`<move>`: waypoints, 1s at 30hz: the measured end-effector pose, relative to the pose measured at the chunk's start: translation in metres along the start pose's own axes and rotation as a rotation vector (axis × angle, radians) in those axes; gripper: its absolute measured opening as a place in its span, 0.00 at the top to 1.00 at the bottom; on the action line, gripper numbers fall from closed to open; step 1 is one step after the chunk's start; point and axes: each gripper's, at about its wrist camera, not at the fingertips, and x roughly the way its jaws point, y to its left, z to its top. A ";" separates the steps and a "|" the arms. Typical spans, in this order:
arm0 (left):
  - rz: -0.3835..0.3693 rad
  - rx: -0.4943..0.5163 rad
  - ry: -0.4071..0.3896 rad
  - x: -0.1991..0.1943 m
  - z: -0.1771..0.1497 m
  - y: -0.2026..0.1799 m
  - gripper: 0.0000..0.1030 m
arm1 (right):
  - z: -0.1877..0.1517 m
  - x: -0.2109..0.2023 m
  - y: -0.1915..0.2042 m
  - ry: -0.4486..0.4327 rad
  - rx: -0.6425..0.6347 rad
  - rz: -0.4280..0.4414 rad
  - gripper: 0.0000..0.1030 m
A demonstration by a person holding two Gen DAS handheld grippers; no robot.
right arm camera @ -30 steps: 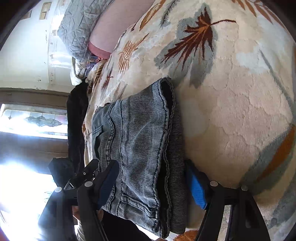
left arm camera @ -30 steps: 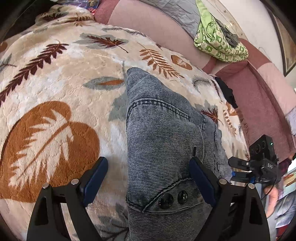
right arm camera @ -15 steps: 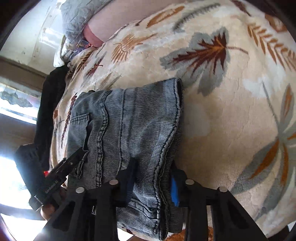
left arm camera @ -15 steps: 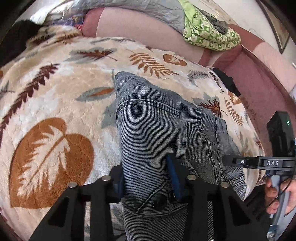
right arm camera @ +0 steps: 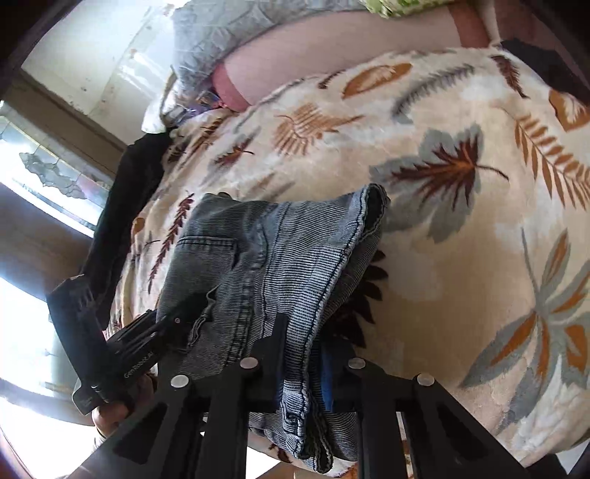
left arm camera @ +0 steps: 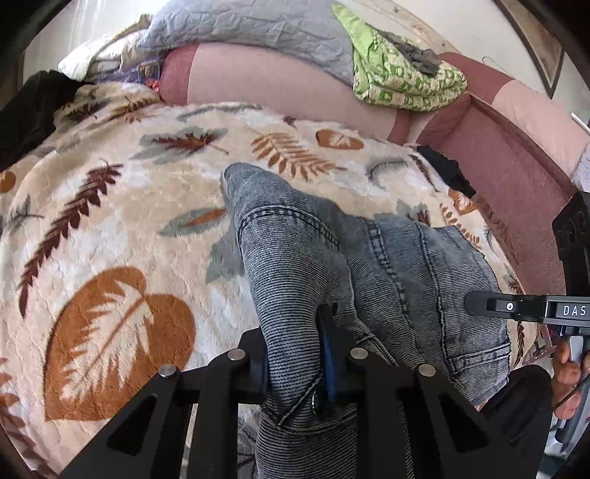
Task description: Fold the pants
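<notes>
Grey-blue denim pants (left arm camera: 295,258) lie folded on a cream blanket with leaf prints (left arm camera: 110,221). My left gripper (left arm camera: 295,353) is shut on the waistband end near the buttons, with the fabric bunched up between its pads. My right gripper (right arm camera: 302,364) is shut on the stacked hem edges of the pants (right arm camera: 265,258), which are raised a little off the blanket. The right gripper's body (left arm camera: 534,309) shows at the right of the left wrist view. The left gripper's body (right arm camera: 121,353) shows at the lower left of the right wrist view.
The blanket covers a pink sofa or bed (left arm camera: 276,81). A grey quilt (left arm camera: 258,29) and a green patterned cloth (left arm camera: 402,77) lie on its back. Dark clothing lies at the far left (left arm camera: 25,110) and by the right edge (left arm camera: 446,169).
Both grippers went from open astride the pants to shut on them. The pinched ends have risen and the fabric has bunched.
</notes>
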 end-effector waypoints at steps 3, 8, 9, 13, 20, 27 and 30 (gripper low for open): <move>0.019 0.021 -0.053 -0.015 0.010 -0.003 0.79 | 0.006 -0.008 0.009 -0.027 -0.020 0.016 0.85; 0.055 0.072 -0.168 -0.043 0.042 -0.008 0.79 | 0.037 -0.029 0.033 -0.103 -0.086 0.046 0.85; 0.063 0.073 -0.198 -0.048 0.052 -0.006 0.79 | 0.047 -0.032 0.039 -0.124 -0.102 0.051 0.85; 0.097 0.058 -0.250 -0.050 0.084 0.006 0.78 | 0.087 -0.024 0.054 -0.159 -0.147 0.060 0.85; 0.114 0.004 -0.113 0.017 0.089 0.043 0.75 | 0.096 0.048 0.028 -0.053 -0.064 0.040 0.85; 0.215 -0.063 -0.006 0.036 0.065 0.063 0.39 | 0.071 0.079 -0.001 -0.001 -0.025 -0.102 0.68; 0.253 -0.052 -0.119 -0.004 0.058 0.049 0.19 | 0.056 0.044 0.021 -0.113 -0.092 -0.087 0.64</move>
